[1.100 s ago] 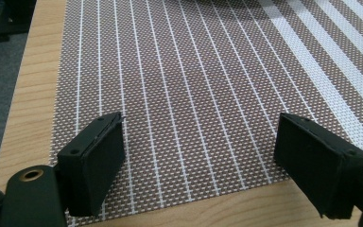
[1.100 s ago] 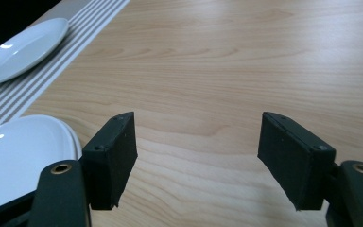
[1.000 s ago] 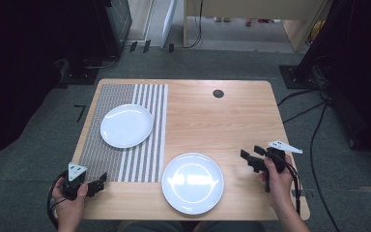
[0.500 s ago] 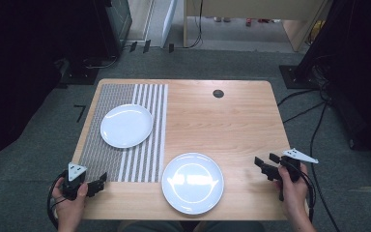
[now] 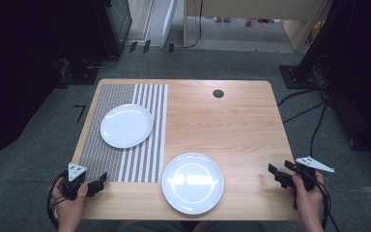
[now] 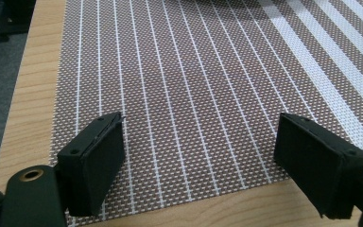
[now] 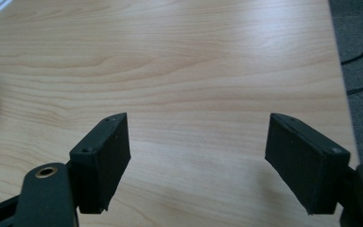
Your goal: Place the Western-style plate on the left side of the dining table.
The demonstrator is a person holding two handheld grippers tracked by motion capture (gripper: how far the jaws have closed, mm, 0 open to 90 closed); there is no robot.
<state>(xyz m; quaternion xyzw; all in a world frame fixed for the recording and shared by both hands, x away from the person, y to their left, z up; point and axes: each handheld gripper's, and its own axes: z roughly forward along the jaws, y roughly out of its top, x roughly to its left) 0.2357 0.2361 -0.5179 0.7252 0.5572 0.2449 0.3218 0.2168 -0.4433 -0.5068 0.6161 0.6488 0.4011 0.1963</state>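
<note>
Hovering at the table's (image 5: 251, 121) near edge, both grippers (left (image 5: 99, 182), right (image 5: 276, 175)) gape, gripping nothing.

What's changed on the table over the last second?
The right tongs have drawn back from beside the near plate toward the table's right edge, their jaws opening further with nothing between them. The left tongs stayed at the striped mat's near corner, open. Both plates, near and far plate, lie as before.
</note>
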